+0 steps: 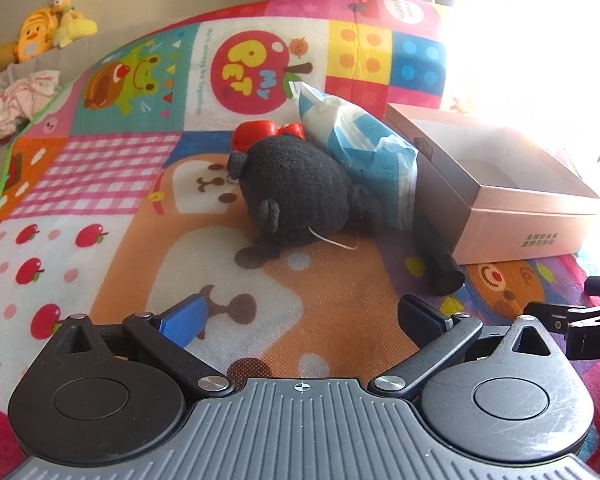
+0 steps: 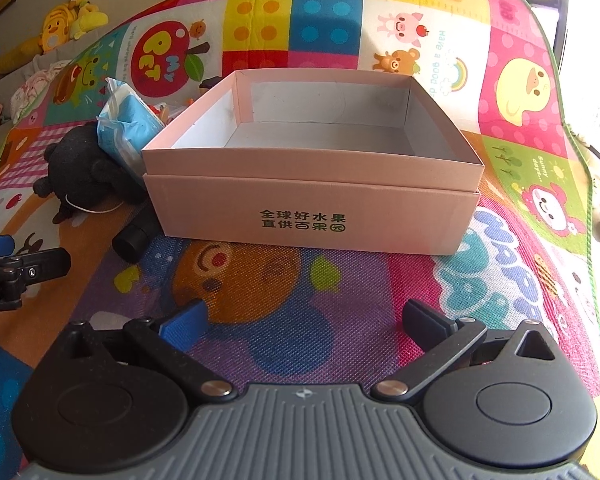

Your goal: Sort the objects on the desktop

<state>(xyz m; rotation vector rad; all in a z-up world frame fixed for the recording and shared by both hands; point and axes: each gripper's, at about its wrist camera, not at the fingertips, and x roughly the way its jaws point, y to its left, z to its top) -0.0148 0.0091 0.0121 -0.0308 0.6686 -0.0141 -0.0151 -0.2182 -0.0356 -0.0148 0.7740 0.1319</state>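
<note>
A black plush toy (image 1: 296, 188) with a red bow (image 1: 268, 134) lies on the colourful play mat (image 1: 100, 184). A blue-and-white soft pack (image 1: 364, 148) leans on it, against the pink cardboard box (image 1: 540, 216). A black cylinder (image 1: 444, 268) lies by the box's near corner. My left gripper (image 1: 300, 320) stands open over the mat, short of the plush. In the right wrist view the open box (image 2: 312, 208) is straight ahead, nothing in it. My right gripper (image 2: 304, 324) is open before it. The plush (image 2: 80, 172), pack (image 2: 128, 128) and cylinder (image 2: 134, 238) lie left of the box.
Yellow plush toys (image 1: 48, 26) and crumpled cloth (image 1: 20, 100) sit beyond the mat's far left edge. The mat's green border (image 2: 576, 152) runs down the right side. Bright window light washes out the far right. The left gripper's side shows at the right wrist view's left edge.
</note>
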